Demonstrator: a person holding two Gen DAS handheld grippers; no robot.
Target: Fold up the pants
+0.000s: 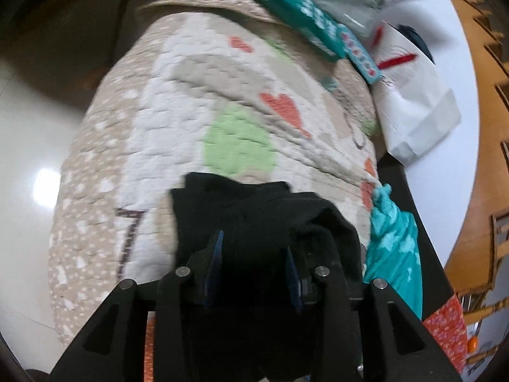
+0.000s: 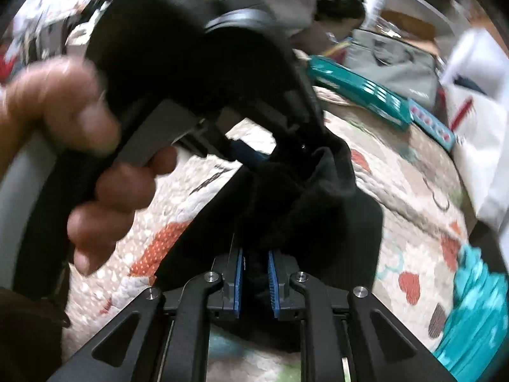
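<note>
Containers first: a white paper bag (image 1: 413, 108) is seen far ahead and to the right of the left claw (image 1: 254, 254), lying on its side at the edge of the quilt (image 1: 178, 117). Dark items show at its mouth, but the contents cannot be identified. A teal box (image 1: 286, 3) with a smaller teal pack (image 1: 361, 54) butted against its end lies far ahead, beyond the quilt's far edge. Both are closed and their contents are not visible. A grey bag (image 2: 394, 63) is seen behind the box in the right view, with its contents hidden.

The black pants (image 1: 254, 210) are bunched directly between and ahead of the left claw's blue pads (image 1: 218, 254). The pads stand moderately apart with cloth filling the gap between them, and the fabric is gripped. The rest of the pants is draped forward onto the quilt just past the fingertips.

In the right view, the right claw (image 2: 256, 281) is nearly closed, with its blue pads pinched on a narrow fold of the same pants. The fabric rises up and forward from it to the left claw, which is seen just ahead at upper centre, held by a hand (image 2: 79, 133) at upper left.

Teal patterned cloth (image 1: 394, 245) lies just to the right of both claws. Both views are motion-blurred.
</note>
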